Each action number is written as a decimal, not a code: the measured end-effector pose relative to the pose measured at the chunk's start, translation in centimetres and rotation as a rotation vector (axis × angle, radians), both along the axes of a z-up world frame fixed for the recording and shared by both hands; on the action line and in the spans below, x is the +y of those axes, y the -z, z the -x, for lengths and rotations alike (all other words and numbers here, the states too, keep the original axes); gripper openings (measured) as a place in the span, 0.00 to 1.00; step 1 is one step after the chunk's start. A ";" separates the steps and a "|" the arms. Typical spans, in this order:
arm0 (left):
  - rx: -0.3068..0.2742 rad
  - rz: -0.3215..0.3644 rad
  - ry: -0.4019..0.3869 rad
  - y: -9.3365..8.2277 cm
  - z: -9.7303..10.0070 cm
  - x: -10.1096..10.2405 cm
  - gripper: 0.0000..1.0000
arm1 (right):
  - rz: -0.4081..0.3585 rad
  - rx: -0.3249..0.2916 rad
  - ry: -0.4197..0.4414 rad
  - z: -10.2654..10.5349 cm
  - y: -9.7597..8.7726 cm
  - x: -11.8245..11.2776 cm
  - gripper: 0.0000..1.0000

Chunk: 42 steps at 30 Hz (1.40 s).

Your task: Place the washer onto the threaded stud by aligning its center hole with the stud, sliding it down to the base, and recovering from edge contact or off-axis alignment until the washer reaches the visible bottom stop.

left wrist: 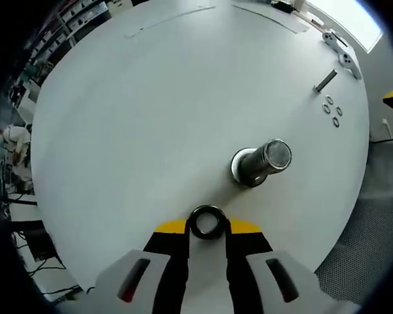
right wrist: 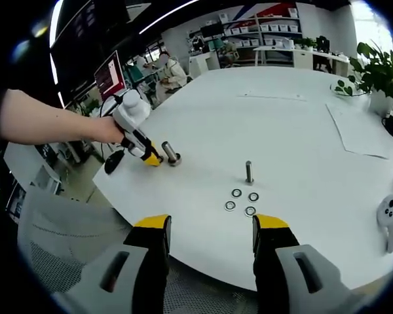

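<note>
In the left gripper view the left gripper (left wrist: 208, 226) holds a dark ring, the washer (left wrist: 206, 222), pinched between its yellow-tipped jaws just above the white round table (left wrist: 150, 118); right of and beyond it stands a stubby metal cylinder (left wrist: 262, 162) with a flat shiny top and a ring at its base, apart from the washer. Farther right, near the table edge, lie a slim threaded stud (left wrist: 325, 81), 4 small loose washers (left wrist: 332, 111) and 2 white controllers (left wrist: 340, 51). In the right gripper view a bare forearm reaches in from the left, its hand (right wrist: 108, 131) wrapped round the white body of the other gripper, whose tip sits just beside the cylinder. To the right the stud stands upright with the 4 washers in a cluster in front of it, nothing between them and the right gripper (right wrist: 209, 239), whose jaws stand wide apart, holding nothing, hovering at the table's near edge; a potted plant (right wrist: 380, 72) sits far right
</note>
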State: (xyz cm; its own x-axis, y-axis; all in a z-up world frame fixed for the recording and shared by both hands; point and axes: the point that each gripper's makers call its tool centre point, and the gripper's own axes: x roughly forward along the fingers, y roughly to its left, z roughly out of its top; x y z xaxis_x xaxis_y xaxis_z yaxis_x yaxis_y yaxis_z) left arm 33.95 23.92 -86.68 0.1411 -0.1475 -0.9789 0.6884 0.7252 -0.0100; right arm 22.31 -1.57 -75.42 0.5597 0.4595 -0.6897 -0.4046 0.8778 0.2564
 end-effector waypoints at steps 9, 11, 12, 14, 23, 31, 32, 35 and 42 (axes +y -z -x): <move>-0.037 0.030 0.007 -1.5 -0.6 0.0 0.18 | 0.006 0.000 -0.007 0.0 0.1 0.1 0.52; -0.051 0.042 0.018 -2.2 -0.8 -0.2 0.18 | 0.008 0.001 -0.009 0.0 0.1 0.1 0.52; -0.054 0.046 0.021 -2.4 -0.9 -0.2 0.18 | 0.008 0.001 -0.009 0.0 0.1 0.1 0.52; -0.063 0.059 0.029 -3.0 -1.2 -0.4 0.18 | 0.008 0.001 -0.008 0.1 0.1 0.1 0.52; -0.087 0.095 0.073 -5.6 -1.7 -1.0 0.18 | 0.012 0.004 -0.015 0.2 0.2 0.2 0.52; -0.102 0.133 0.132 -7.8 -2.1 -3.1 0.18 | 0.011 0.002 -0.016 0.1 0.2 0.2 0.52; -0.102 0.135 0.141 -7.9 -2.0 -3.4 0.18 | 0.011 0.002 -0.017 0.1 0.2 0.2 0.52; -0.097 0.130 0.177 -8.1 -1.7 -4.3 0.18 | 0.009 0.000 -0.015 0.1 0.1 0.2 0.52; -0.075 0.114 0.247 -7.7 -1.2 -5.8 0.18 | 0.006 -0.001 -0.016 0.1 0.1 0.2 0.52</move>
